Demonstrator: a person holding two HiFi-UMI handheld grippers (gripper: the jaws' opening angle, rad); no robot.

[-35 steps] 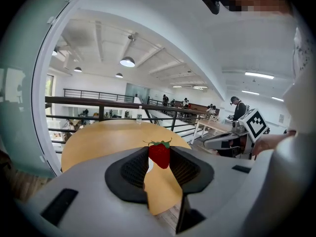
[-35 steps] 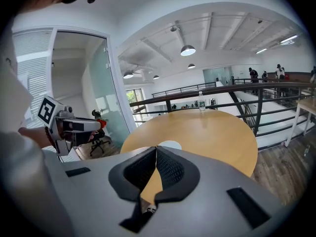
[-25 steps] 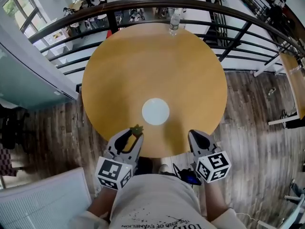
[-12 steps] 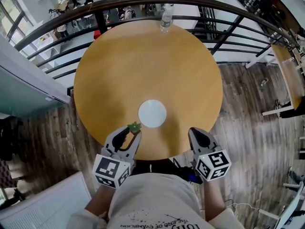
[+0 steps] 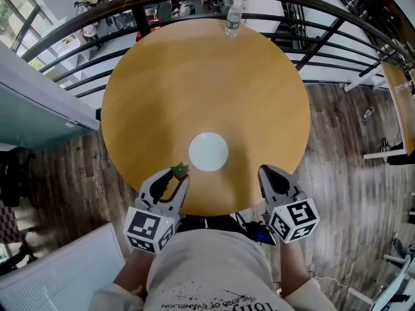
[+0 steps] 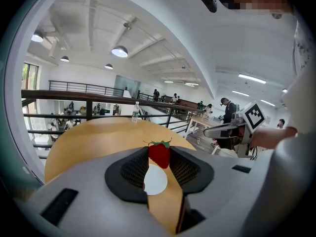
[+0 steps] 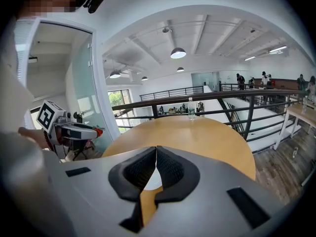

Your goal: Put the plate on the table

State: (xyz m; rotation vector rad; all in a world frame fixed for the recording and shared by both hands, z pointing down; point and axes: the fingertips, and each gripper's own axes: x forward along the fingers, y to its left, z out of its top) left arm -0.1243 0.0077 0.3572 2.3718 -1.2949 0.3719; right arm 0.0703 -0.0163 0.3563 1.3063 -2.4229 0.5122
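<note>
Round wooden table point(image 5: 194, 83) seen from above, ringed on its far side by a dark railing point(image 7: 222, 95) and standing on plank floor point(image 5: 343, 154). A clear bottle point(image 5: 233, 13) stands upright at the far edge of the table, well apart from everything else; its contents cannot be made out. The plate point(image 5: 208, 151), white and round, lies flat on the table near the near edge, its whole face visible in the head view. The left gripper point(image 5: 176, 173) hovers over the near edge just left of the plate, its jaws clamped on a strawberry point(image 5: 179, 169) held at the tips, green cap up. In the left gripper view the strawberry point(image 6: 159, 154) sits between the pads and covers part of the plate point(image 6: 155, 180), which shows only through the gap below the fruit. The right gripper point(image 5: 266, 172) is at the near edge to the right of the plate, apart from it, with its jaws closed tip to tip on nothing. In the right gripper view point(image 7: 156, 149) only a sliver of the plate point(image 7: 152, 179) shows beneath the meeting tips. Nothing lies between either gripper and the plate. The person's shirt point(image 5: 207, 271) fills the near foreground; the hands are mostly hidden behind the marker cubes. A white panel point(image 5: 58, 271) at near left and a second table point(image 5: 403, 102) at right are cut off by the frame.
</note>
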